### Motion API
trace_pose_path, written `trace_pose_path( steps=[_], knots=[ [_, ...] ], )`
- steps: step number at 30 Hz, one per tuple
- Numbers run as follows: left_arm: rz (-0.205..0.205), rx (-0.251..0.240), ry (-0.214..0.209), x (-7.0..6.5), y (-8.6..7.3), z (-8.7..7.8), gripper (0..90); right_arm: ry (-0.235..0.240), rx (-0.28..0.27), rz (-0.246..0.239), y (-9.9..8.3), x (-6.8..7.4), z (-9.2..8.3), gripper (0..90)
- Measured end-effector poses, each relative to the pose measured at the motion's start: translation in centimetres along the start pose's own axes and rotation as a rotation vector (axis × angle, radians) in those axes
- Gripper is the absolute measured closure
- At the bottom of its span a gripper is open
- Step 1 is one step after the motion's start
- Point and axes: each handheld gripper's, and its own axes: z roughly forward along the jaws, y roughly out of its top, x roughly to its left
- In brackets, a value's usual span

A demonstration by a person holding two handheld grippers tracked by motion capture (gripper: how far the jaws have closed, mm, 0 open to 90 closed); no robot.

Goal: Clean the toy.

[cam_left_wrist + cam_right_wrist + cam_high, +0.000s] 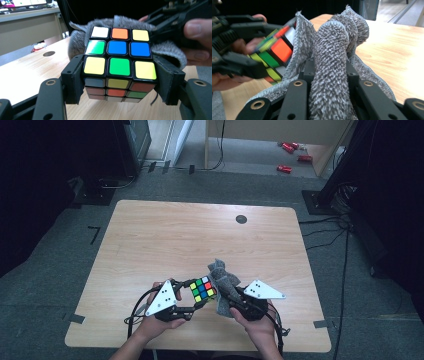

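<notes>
A scrambled colour cube (202, 289) (119, 65) is clamped between the black jaws of my left gripper (199, 299) (120, 82), held above the table's front edge. My right gripper (225, 296) (329, 72) is shut on a bunched grey cloth (223, 284) (332, 75). The cloth lies against the cube's right side. In the left gripper view the cloth (165, 48) wraps behind the cube. The right gripper view has the cube (275, 55) at left, pressed into the cloth's edge, with a hand behind it.
The wooden table (165, 240) has a round dark grommet (241, 219) near its far edge. Beyond it stand a desk leg and red objects (291, 156) on the grey carpet. Dark equipment stands at both sides.
</notes>
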Motion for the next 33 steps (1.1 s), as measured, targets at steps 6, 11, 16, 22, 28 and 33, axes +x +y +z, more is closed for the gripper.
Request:
trace_pose_path(
  steps=[6,11,16,22,28,33],
  knots=[
    [0.008,0.034,-0.005,0.0,-0.4,0.4,34.4,0.038,-0.123,-0.016,1.2,0.8,-1.5,71.6],
    [0.026,0.027,-0.017,-0.6,-0.1,0.5,34.4,0.077,-0.132,-0.015,1.2,1.5,-1.2,71.8],
    [0.004,0.003,-0.017,-0.3,0.1,0.1,34.3,0.084,-0.095,0.043,0.6,0.6,-0.7,71.7],
    [-0.026,-0.015,-0.019,0.2,0.1,-0.2,34.3,0.007,0.003,0.022,0.0,-0.3,-0.1,71.7],
    [0.009,0.038,-0.026,-0.4,-0.4,0.6,34.4,0.028,-0.112,-0.005,1.3,0.8,-1.5,71.7],
    [0.027,0.035,-0.037,-1.0,-0.1,0.7,34.3,0.051,-0.123,-0.018,1.3,1.4,-1.4,71.7]
  ],
)
